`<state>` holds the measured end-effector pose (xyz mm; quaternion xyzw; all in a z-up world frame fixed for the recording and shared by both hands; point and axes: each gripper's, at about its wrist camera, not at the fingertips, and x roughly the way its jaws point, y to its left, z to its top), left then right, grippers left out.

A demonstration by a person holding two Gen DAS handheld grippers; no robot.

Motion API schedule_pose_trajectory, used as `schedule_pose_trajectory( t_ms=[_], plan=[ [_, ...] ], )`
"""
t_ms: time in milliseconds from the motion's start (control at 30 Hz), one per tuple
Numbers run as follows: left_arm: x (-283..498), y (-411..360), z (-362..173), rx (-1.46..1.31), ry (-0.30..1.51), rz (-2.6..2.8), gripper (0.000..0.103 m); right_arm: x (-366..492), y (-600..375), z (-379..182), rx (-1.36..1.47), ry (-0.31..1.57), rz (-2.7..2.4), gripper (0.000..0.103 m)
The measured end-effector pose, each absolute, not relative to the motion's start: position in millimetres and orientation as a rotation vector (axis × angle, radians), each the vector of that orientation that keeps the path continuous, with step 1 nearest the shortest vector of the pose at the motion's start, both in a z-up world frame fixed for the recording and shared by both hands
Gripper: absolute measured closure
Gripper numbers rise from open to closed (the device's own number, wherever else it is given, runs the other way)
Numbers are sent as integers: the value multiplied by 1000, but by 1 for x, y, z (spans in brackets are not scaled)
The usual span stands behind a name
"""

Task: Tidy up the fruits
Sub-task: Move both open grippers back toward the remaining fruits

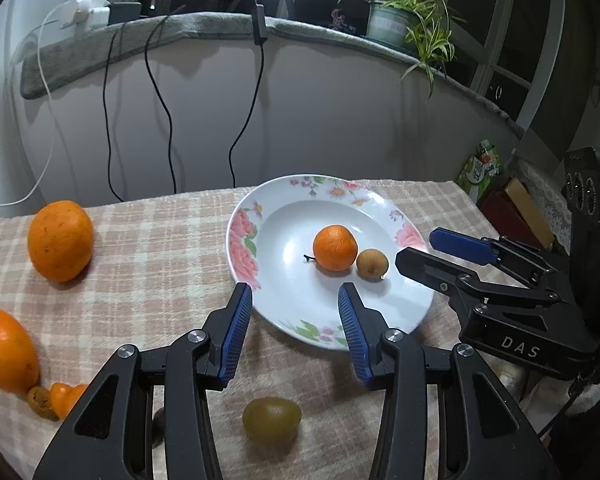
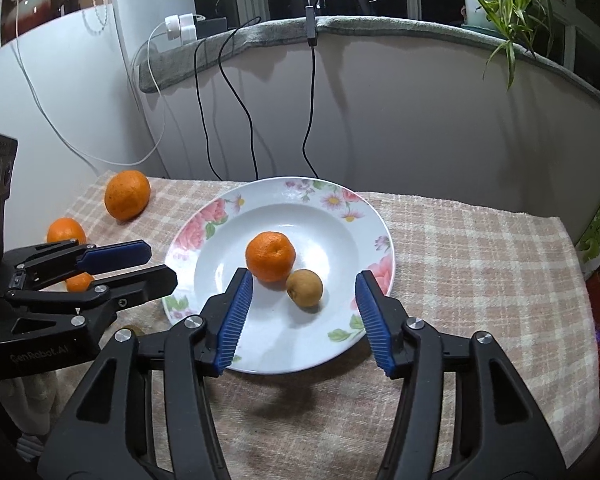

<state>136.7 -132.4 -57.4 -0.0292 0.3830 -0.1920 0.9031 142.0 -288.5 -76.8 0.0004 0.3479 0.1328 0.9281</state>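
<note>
while upright, tangerine (image 2: 270, 256) stem-dimple perhaps up

PLACE: you work in a home room | SIGNS: table with checked cloth (image 2: 480, 264), flowered plate (image 2: 342, 204) near its far edge | window sill with grey cover (image 1: 204, 26) and potted plant (image 1: 412, 20) behind | chargers (image 2: 180, 26) and cables (image 2: 236, 92) hanging down the wall
</note>
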Motion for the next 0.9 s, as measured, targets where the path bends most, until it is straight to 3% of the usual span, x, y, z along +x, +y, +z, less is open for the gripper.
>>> schedule_pose_trajectory(
  t_ms=[900],
  plan=[
    [73, -42, -61, -92, 752, -264, 60, 89, -237, -76, -16, 707, 485, 47]
  ],
)
